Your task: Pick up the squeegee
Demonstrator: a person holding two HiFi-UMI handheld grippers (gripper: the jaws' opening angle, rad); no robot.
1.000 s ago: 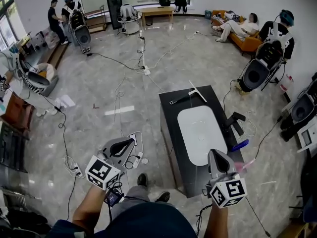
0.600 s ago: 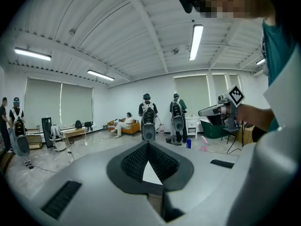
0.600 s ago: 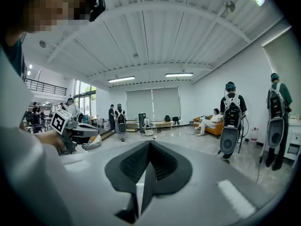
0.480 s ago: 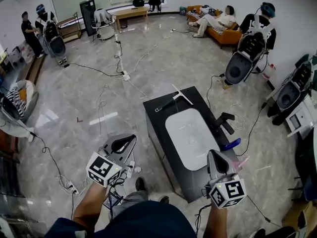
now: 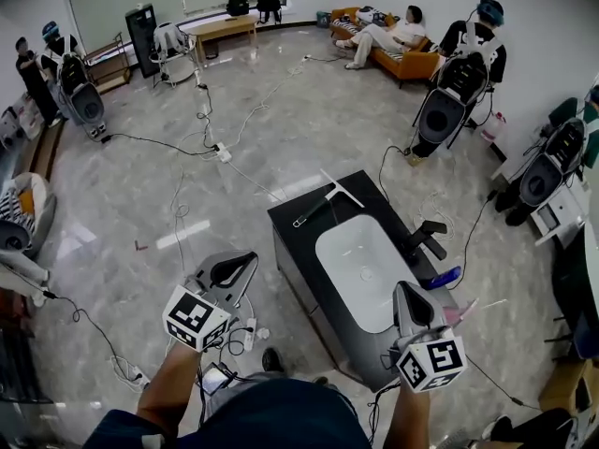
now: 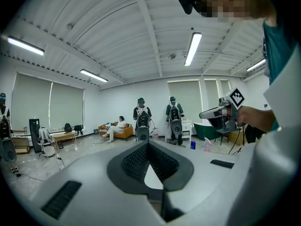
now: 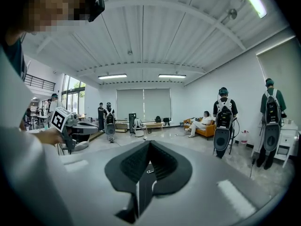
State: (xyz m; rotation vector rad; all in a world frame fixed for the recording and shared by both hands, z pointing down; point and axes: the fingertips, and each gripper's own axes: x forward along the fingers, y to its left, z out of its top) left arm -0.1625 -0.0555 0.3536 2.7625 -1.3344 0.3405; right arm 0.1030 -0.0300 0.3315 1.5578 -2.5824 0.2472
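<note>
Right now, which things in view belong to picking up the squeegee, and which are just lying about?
Job: squeegee at the far end of the black table; left gripper and right gripper, both with jaws shut and empty.

Lying about: white basin, blue bottle, pink spray bottle, power strip on the floor.

Glossy polished stone-look floor point(image 5: 262, 129), matt black counter point(image 5: 301, 246), smooth glossy white basin point(image 5: 360, 265), matt black-handled squeegee point(image 5: 314, 210)

One squeegee point(image 5: 329, 195), one white basin point(image 5: 360, 243), one black table point(image 5: 301, 246), two grippers (one per hand): left gripper point(image 5: 249, 259), right gripper point(image 5: 403, 291).
</note>
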